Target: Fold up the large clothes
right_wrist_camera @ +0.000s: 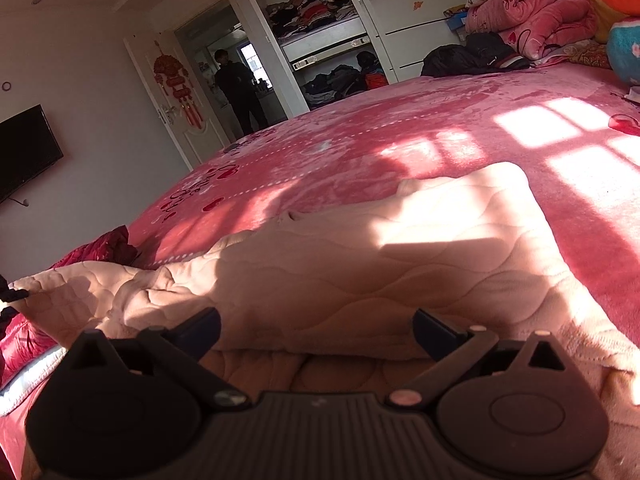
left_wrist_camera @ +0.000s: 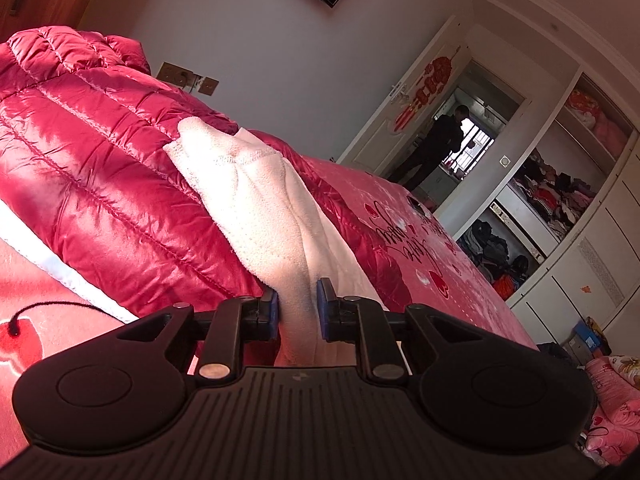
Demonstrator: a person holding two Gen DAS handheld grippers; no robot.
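Note:
A shiny red quilted down coat (left_wrist_camera: 92, 152) lies spread on the pink bed. Its cream fleece lining (left_wrist_camera: 260, 208) is folded out over it. My left gripper (left_wrist_camera: 298, 310) is shut on a ridge of this cream lining, pinched between the blue pads. In the right wrist view the cream quilted lining (right_wrist_camera: 360, 268) lies flat on the bed, with red shell (right_wrist_camera: 108, 246) showing at the left. My right gripper (right_wrist_camera: 316, 332) is open, its fingers wide apart just above the lining's near edge, holding nothing.
The pink bedspread (right_wrist_camera: 400, 136) stretches ahead. A folded pink blanket (right_wrist_camera: 536, 12) and dark clothes (right_wrist_camera: 472, 58) lie at the bed's far end. An open wardrobe (left_wrist_camera: 560, 192), a doorway with a person (left_wrist_camera: 440, 144) and a wall TV (right_wrist_camera: 24, 148) lie beyond.

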